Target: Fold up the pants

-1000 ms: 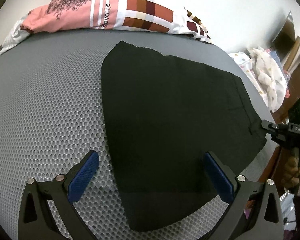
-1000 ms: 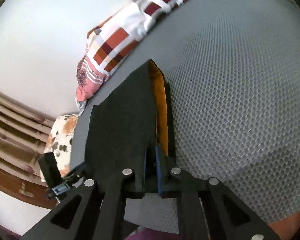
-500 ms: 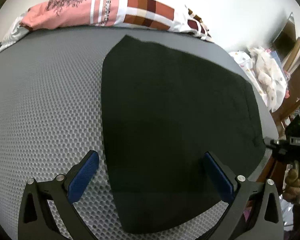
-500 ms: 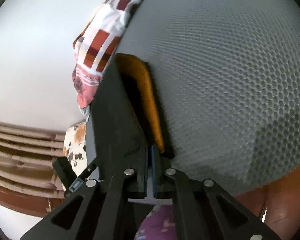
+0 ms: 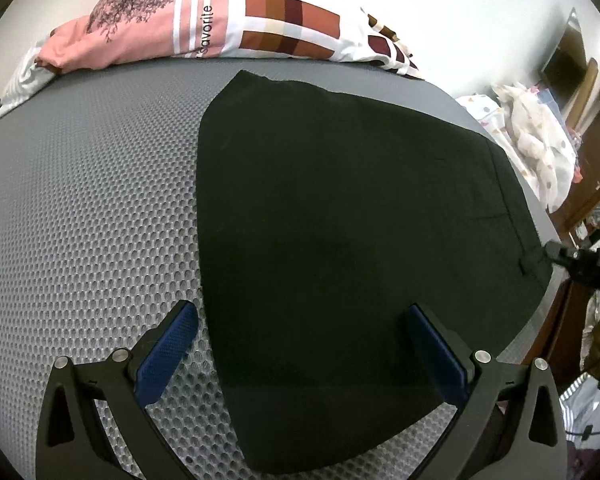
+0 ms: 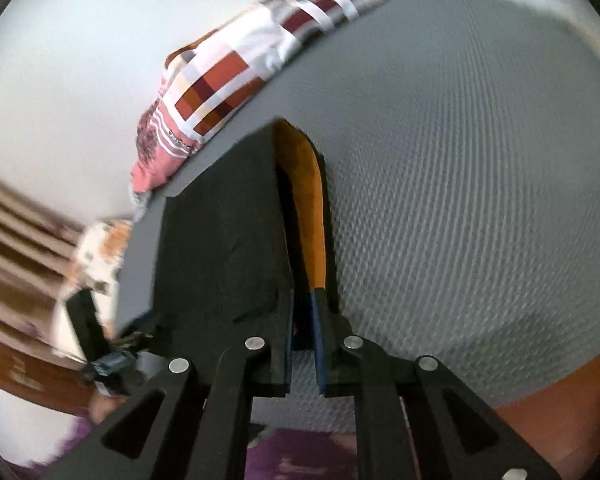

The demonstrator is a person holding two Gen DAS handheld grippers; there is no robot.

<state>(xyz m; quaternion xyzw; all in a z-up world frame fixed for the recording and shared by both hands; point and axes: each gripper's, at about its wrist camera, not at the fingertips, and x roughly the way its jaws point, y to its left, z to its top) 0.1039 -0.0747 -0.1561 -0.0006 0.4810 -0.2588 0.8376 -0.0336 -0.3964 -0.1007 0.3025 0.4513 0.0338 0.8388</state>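
Black pants (image 5: 352, 240) lie folded flat on a grey mesh bed (image 5: 84, 208). My left gripper (image 5: 300, 344) is open, its blue pads astride the pants' near end, holding nothing. My right gripper (image 6: 302, 312) is shut on the pants' edge (image 6: 224, 240) at the bed's right side; an orange lining (image 6: 312, 208) shows where the layers gape. The right gripper also shows at the right edge of the left wrist view (image 5: 556, 250), touching the pants' corner.
A pink and checked quilt (image 5: 236, 24) lies bunched along the far edge of the bed. White patterned bedding (image 5: 540, 148) and brown wooden furniture (image 5: 596, 152) stand beyond the bed's right side. The bed's near right edge (image 6: 540, 392) drops to a brown floor.
My right gripper has tilted and shifted, still pinching the pants' edge, and the corner now lies lower near the bed. My left gripper stays open over the near end.
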